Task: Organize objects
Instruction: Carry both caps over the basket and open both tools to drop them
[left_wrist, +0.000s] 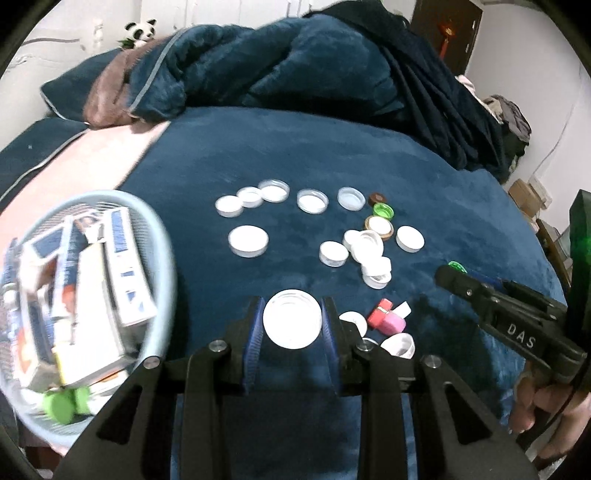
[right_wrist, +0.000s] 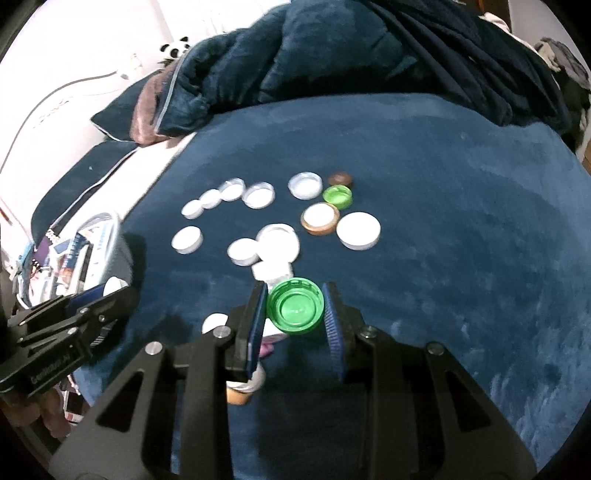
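My left gripper (left_wrist: 292, 324) is shut on a clear white round lid (left_wrist: 292, 318), held above the blue blanket. My right gripper (right_wrist: 295, 308) is shut on a green cap (right_wrist: 295, 306), open side up; it also shows in the left wrist view (left_wrist: 452, 271) at the right. Several white lids (left_wrist: 308, 200) lie in a row on the blanket, with a loose cluster (left_wrist: 369, 251) nearer. A brown cap (right_wrist: 340, 179), a second green cap (right_wrist: 337, 195) and a gold-rimmed lid (right_wrist: 320, 218) lie beside them. Pink caps (left_wrist: 386, 319) lie near my left gripper.
A light blue basket (left_wrist: 162, 236) with boxes and green caps stands at the left, on the bed edge. A bunched dark quilt (left_wrist: 280, 62) and pillows lie at the back. A panda toy (left_wrist: 139, 33) sits far left. Cardboard boxes (left_wrist: 526, 197) lie right of the bed.
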